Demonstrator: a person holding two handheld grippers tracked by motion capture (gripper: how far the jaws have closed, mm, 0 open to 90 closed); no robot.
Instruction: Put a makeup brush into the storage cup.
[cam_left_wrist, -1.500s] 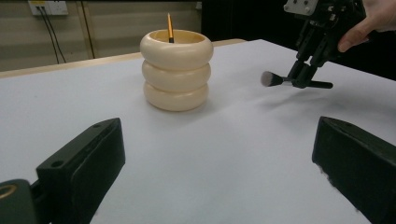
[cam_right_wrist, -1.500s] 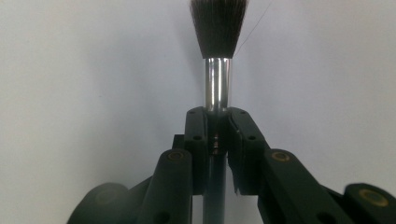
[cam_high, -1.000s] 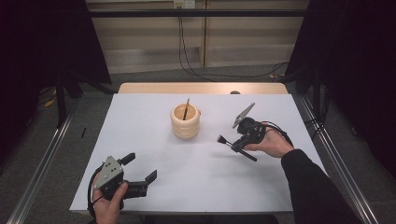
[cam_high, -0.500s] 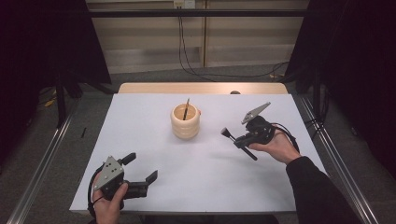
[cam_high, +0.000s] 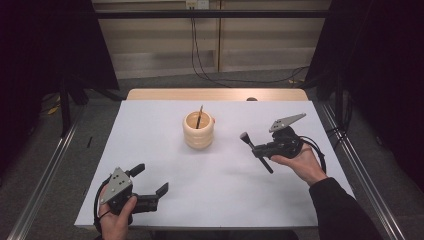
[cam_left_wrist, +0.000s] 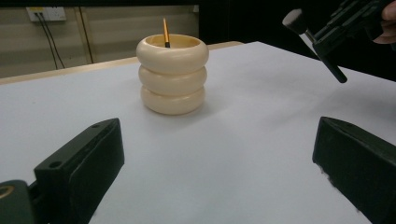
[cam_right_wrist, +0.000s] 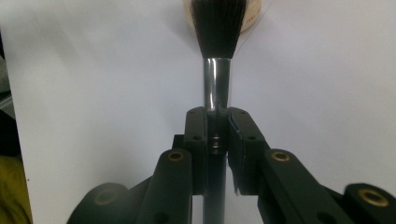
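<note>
A cream holder made of three stacked rings stands at the table's middle, with a thin orange-handled brush upright in it. To its right, above the table, my right gripper is shut on a makeup brush with a black head, a silver ferrule and a dark handle. In the right gripper view the pads clamp the brush just below the ferrule. My left gripper rests open at the near left edge, with nothing between its jaws. From the left gripper view the holder lies ahead and the held brush at upper right.
The white table top ends in a wooden strip at the far side. Metal rails run along both sides. Cables hang on the back wall.
My right hand has carried the makeup brush to the right and slightly up, away from the holder. The left gripper has stayed where it was.
</note>
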